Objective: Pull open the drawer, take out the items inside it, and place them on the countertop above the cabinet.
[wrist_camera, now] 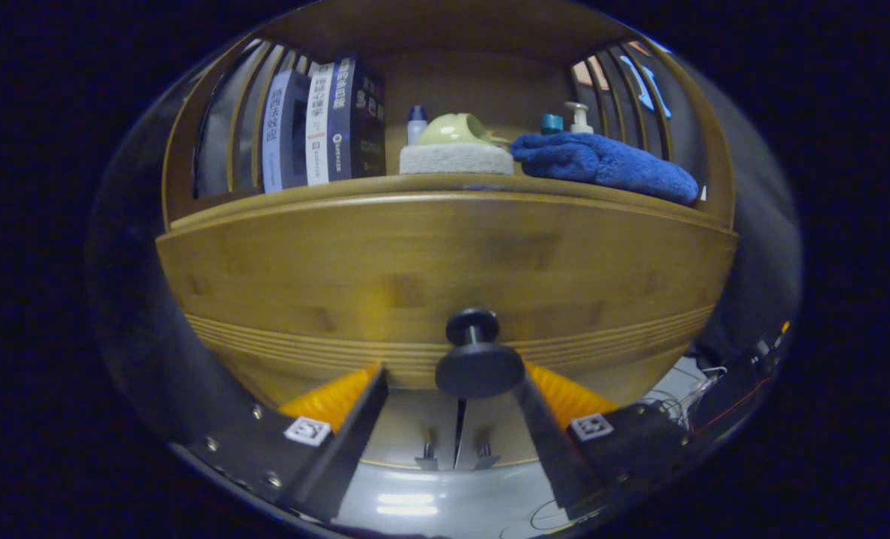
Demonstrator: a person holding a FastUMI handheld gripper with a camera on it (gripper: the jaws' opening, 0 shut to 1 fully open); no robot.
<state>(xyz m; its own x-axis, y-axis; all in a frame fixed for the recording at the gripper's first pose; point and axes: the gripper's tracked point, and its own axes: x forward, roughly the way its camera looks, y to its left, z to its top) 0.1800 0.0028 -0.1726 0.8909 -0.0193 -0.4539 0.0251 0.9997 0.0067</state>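
Drawer point(445, 269) looks stiff, solid wood; its small round knob point(479, 367) is the only hold. Gripper point(452, 385) fingers spread apart, knob between them, ungrasped.

You are holding the gripper point(452, 374) up to the wooden drawer front point(445, 277), its fingers standing apart on either side of the dark round knob point(479, 367), the right finger close against it. On the countertop point(445, 187) above, books point(325, 127) are standing at left, a pale cup point(456, 129) is lying on a folded white cloth point(456, 159), and a blue towel point(602, 165) is resting at right, bottles point(578, 116) behind.
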